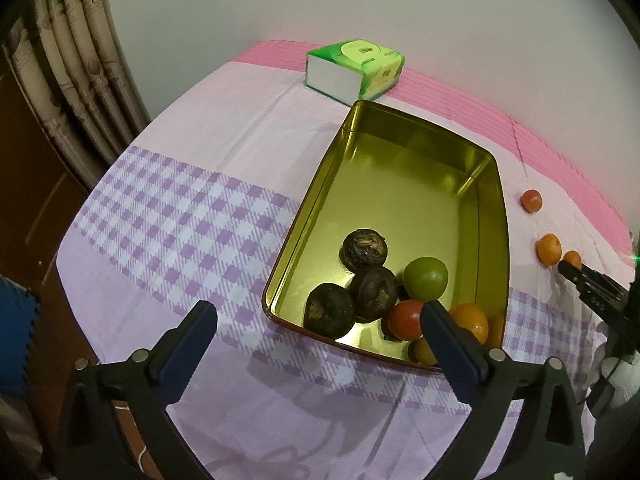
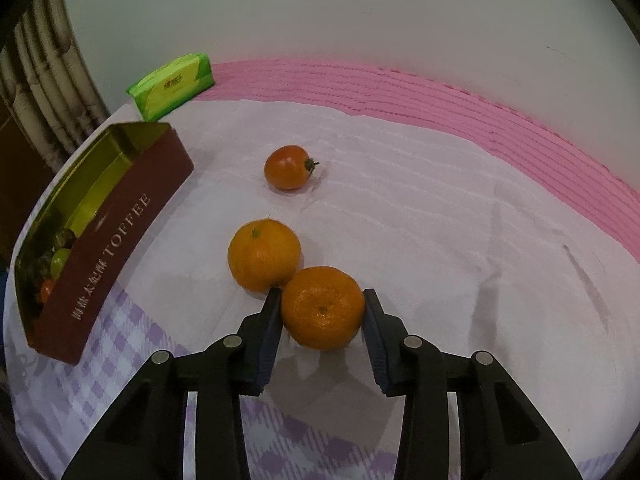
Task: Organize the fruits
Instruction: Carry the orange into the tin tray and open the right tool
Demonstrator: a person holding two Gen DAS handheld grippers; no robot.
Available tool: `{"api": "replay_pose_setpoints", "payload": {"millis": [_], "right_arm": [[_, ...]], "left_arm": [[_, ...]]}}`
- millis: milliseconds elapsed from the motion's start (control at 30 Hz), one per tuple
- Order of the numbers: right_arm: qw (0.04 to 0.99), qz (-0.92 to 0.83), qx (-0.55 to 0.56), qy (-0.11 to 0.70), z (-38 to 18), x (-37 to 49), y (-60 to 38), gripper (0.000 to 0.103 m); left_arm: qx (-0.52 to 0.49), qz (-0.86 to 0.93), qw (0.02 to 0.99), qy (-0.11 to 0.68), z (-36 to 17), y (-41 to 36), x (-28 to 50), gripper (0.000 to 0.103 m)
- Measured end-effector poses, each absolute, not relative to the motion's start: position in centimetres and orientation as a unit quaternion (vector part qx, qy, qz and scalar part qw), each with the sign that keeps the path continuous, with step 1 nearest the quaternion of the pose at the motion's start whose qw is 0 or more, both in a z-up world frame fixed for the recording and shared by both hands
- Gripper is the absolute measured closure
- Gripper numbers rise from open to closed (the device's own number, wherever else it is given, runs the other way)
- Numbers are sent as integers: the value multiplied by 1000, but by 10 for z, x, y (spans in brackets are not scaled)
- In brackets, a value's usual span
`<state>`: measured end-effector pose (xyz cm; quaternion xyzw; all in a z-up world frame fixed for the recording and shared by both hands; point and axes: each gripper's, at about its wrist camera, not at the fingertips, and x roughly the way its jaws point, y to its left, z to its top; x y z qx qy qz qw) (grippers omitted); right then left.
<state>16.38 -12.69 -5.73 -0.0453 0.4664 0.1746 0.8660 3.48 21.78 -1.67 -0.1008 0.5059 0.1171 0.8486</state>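
A gold-lined red tin [image 1: 440, 168] marked TOFFEE [image 2: 120, 236] holds three dark brown fruits [image 1: 364, 252], a green fruit [image 1: 426, 278], a red tomato [image 1: 404, 320] and an orange [image 1: 472, 320]. My left gripper [image 1: 318, 318] is open and empty, just in front of the tin's near edge. My right gripper [image 2: 322, 300] is shut on a mandarin [image 2: 322, 308] that rests on the cloth. A second mandarin [image 2: 264, 254] touches it at the left. A red-orange tomato [image 2: 288, 167] lies farther back. The right gripper [image 1: 576, 272] also shows in the left wrist view.
A green tissue pack [image 1: 356, 68] stands behind the tin near the white wall; it also shows in the right wrist view [image 2: 172, 86]. The table has a pink and purple checked cloth [image 1: 180, 216]. A curtain [image 1: 72, 80] hangs at the left, past the table edge.
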Motion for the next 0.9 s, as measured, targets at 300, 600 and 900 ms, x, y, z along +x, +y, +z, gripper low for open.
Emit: {"api": "replay_pose_setpoints", "payload": {"millis": [300,600,900], "right_arm": [[872,219,-38,435,-12,146,-97,63],[847,322,-69,419,8,119,2,63],[807,379,-115,437,-13,94,71,63]], "left_arm": [[-132,125,845,503,-14,231,31,1],[-169,163,846,479,2,267,22,1],[-207,197,830,478,-4,295,15,1]]}}
